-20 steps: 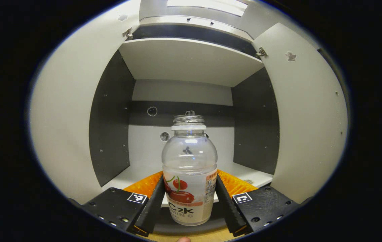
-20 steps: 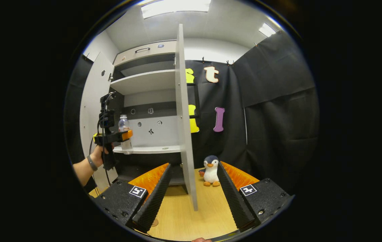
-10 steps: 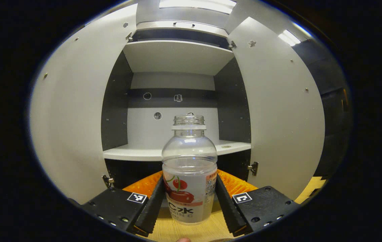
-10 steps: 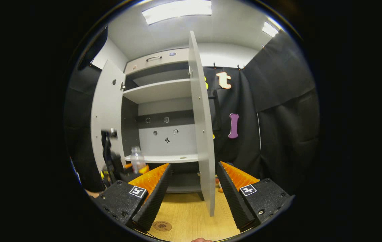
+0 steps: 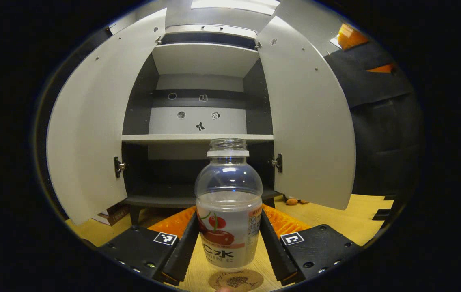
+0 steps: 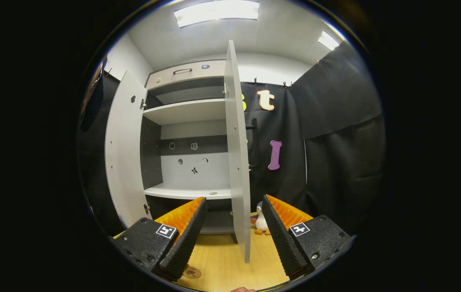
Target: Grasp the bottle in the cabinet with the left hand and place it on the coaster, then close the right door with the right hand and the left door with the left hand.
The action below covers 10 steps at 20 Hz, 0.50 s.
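Bottle (image 5: 228, 211), clenched in the left gripper (image 5: 228, 248) jaws, is now out of the cabinet (image 5: 202, 105) and low over the coaster (image 5: 235, 280) on the bench (image 5: 360, 219), ready for release; right gripper (image 6: 231, 235) jaws gape, both doors open.

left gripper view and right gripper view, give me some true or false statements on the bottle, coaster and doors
1. The left gripper has both fingers pressed on the bottle. True.
2. The bottle has a cap on. False: its mouth is open, no cap.
3. The coaster lies on the table, just under the bottle. True.
4. Both cabinet doors are shut. False: the left door and the right door stand open.
5. The right gripper is clamped on the right door's edge. False: its fingers are spread, with the door edge farther off between them.
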Each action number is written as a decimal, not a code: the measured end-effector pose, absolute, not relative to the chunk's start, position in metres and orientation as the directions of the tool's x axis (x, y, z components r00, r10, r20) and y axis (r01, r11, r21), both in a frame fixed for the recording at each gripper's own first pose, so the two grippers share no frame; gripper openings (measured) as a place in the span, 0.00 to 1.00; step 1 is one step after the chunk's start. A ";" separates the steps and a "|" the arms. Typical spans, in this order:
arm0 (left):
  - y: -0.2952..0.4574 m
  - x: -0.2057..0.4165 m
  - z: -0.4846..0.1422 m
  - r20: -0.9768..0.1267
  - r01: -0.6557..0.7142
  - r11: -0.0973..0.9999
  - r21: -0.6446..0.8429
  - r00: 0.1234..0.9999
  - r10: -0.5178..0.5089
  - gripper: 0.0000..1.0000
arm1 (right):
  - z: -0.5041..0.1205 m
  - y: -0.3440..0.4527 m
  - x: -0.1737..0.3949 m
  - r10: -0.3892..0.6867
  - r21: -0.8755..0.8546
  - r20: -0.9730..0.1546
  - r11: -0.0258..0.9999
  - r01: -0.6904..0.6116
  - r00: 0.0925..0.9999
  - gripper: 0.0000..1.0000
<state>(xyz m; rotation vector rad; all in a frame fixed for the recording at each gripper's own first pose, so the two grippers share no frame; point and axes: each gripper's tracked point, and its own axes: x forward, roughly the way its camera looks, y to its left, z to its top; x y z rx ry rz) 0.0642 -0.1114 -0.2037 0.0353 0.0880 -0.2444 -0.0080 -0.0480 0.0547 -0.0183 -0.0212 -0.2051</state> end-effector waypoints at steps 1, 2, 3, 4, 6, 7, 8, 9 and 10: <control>-0.115 0.058 -0.215 -0.101 0.243 0.970 0.026 0.966 -0.239 0.77 | 0.055 -0.047 -0.008 -0.203 -0.024 0.018 0.979 0.203 0.979 0.83; -0.116 0.054 -0.226 -0.116 0.239 0.971 0.033 0.965 -0.233 0.77 | 0.054 -0.046 -0.008 -0.201 -0.035 0.009 0.979 0.201 0.980 0.83; -0.116 0.051 -0.237 -0.134 0.233 0.972 0.037 0.965 -0.226 0.77 | 0.053 -0.045 -0.008 -0.200 -0.049 0.000 0.979 0.200 0.980 0.83; -0.114 0.048 -0.243 -0.142 0.224 0.974 0.033 0.966 -0.217 0.77 | 0.052 -0.046 -0.009 -0.203 -0.061 -0.005 0.977 0.202 0.979 0.83; -0.109 0.044 -0.250 -0.131 0.200 0.980 0.009 0.972 -0.197 0.77 | 0.050 -0.043 -0.010 -0.203 -0.079 -0.014 0.976 0.202 0.979 0.83; -0.109 0.041 -0.253 -0.122 0.190 0.982 0.003 0.975 -0.188 0.77 | 0.048 -0.042 -0.010 -0.203 -0.084 -0.024 0.976 0.200 0.979 0.83; -0.110 0.040 -0.257 -0.125 0.186 0.982 0.004 0.975 -0.184 0.77 | 0.045 -0.041 -0.010 -0.199 -0.087 -0.034 0.977 0.195 0.979 0.83; -0.109 0.038 -0.256 -0.126 0.177 0.984 0.001 0.976 -0.175 0.77 | 0.043 -0.042 -0.009 -0.200 -0.088 -0.044 0.977 0.196 0.979 0.83; -0.108 0.040 -0.252 -0.100 0.168 0.986 0.003 0.981 -0.167 0.77 | 0.042 -0.042 -0.009 -0.202 -0.085 -0.048 0.977 0.198 0.978 0.83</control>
